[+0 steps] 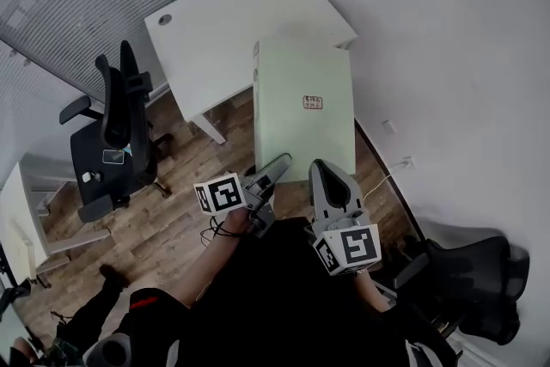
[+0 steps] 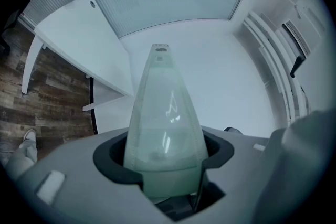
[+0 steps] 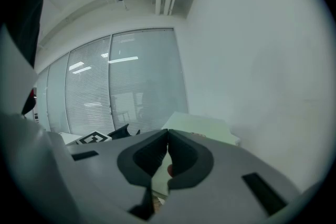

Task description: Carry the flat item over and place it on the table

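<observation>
In the head view a pale green flat board [image 1: 305, 112] with a small label hangs level in front of me, its far end over the corner of the white table [image 1: 232, 21]. My left gripper [image 1: 277, 169] grips the board's near left edge. In the left gripper view the board [image 2: 163, 113] runs edge-on out of the closed-in jaws of that gripper [image 2: 164, 165], with the table [image 2: 79, 34] to the left. My right gripper [image 1: 323, 174] holds the near right edge. In the right gripper view its jaws [image 3: 168, 149] meet on the board [image 3: 202, 126].
A black office chair [image 1: 116, 133] stands on the wood floor left of the table. Another black chair [image 1: 473, 279] is at the lower right. A white wall [image 1: 447, 56] with a socket and cable [image 1: 404, 161] runs along the right. A small white desk [image 1: 17, 223] sits at the far left.
</observation>
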`<state>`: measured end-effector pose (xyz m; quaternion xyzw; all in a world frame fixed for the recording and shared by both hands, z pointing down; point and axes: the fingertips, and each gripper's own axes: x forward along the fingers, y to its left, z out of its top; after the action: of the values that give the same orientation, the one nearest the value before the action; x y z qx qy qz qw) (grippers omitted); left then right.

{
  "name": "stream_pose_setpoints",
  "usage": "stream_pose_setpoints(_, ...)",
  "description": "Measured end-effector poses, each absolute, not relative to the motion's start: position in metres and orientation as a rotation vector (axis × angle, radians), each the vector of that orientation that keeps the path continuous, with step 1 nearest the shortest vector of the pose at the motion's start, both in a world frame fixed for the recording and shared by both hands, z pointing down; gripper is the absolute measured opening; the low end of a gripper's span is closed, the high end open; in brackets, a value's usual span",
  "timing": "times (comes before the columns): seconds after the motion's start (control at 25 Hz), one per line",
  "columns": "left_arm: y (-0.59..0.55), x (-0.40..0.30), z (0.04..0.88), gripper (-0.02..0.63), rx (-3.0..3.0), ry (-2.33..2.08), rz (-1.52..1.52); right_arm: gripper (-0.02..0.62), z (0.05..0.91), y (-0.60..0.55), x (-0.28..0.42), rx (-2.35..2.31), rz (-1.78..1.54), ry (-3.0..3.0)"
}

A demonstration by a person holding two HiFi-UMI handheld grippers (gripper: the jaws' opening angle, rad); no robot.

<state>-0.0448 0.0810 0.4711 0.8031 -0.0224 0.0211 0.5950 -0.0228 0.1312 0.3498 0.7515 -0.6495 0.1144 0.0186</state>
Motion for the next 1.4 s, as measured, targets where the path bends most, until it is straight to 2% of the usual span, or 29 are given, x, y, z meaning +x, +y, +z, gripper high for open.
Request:
stream_pose_setpoints(0.64, -0.022, 0.01, 0.465, 0.288, 1.865, -0.016, 0.037, 0.002, 0.341, 0.023, 0.02, 2.319, 0.309, -1.988)
stream_pose_setpoints(1.4, -0.094, 0.001, 0.481, 0.288, 1.836, -0.167, -0.04, 0.002, 0.356, -0.051, 0.02, 2.168, 0.346, -2.131)
